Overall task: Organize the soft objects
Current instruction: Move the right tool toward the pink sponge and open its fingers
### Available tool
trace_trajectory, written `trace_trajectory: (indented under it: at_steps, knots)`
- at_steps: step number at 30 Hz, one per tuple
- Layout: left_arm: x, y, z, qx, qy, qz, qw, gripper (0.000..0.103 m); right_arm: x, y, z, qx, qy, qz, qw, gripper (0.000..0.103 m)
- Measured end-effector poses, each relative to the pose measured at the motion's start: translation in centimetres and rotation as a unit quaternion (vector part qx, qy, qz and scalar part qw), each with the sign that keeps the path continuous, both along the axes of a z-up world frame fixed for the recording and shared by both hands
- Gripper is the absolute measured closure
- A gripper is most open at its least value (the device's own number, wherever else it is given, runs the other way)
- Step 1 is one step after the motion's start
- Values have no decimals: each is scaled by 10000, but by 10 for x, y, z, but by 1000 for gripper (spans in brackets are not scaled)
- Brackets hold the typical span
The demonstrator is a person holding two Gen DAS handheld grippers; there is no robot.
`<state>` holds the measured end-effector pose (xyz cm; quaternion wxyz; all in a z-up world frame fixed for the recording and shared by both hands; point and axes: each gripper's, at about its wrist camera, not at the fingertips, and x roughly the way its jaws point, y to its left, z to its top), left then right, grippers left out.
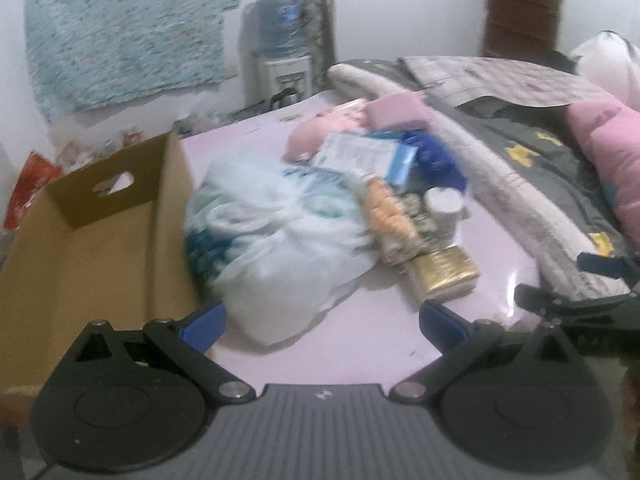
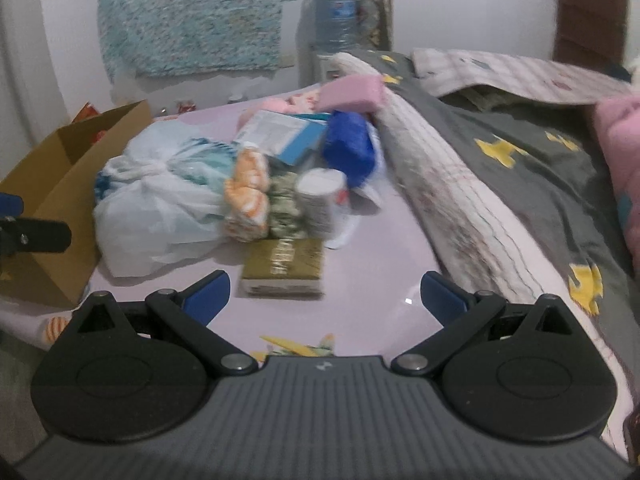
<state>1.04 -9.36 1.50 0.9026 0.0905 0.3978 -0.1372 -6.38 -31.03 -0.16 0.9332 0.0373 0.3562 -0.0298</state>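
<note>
Cardboard box [image 1: 100,240]: we see nothing inside
Pile on bed [image 2: 360,312]: tied plastic bag [image 1: 276,240], bundles unsorted
Left gripper [image 1: 322,322], right gripper [image 2: 324,294]: jaws wide, holding nothing

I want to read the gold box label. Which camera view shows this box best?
The right wrist view: the gold box lies near, facing the camera, its printed top unobstructed though blurred. The left wrist view shows it off to the right, at an angle, print not readable.

Brown box [image 1: 100,240]; white bag [image 1: 280,248]; gold carton [image 2: 284,268]; grey yellow-patterned blanket [image 2: 520,184].
</note>
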Motion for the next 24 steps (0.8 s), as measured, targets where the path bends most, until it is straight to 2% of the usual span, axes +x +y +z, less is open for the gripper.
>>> trace_trajectory:
  at_steps: [5, 10, 14, 18, 21, 24]
  knots:
    - [16, -20, 0, -258, -103, -316, 9991, 0, 10, -31, -4, 394, -120, -182, 9990, 1]
    - [41, -32, 8, -592, -247, -555, 9964, 0, 39, -59, -3, 870, -243, -300, 9955, 1]
    - [59, -38, 27, -801, -588, -598, 9933, 0, 65, -70, 0, 1004, -357, -252, 9940, 1]
    - [82, -49, 39, -717, -961, -560, 9912, 0, 90, -75, 5, 1074, -479, -169, 9929, 1]
    - [108, -56, 42, -774, -776, -449, 9930, 0, 103, -75, 9, 1060, -625, -79, 9924, 1]
    - [138, -57, 40, -1015, -416, -337, 9934, 0, 120, -77, 15, 1102, -763, 32, 9910, 1]
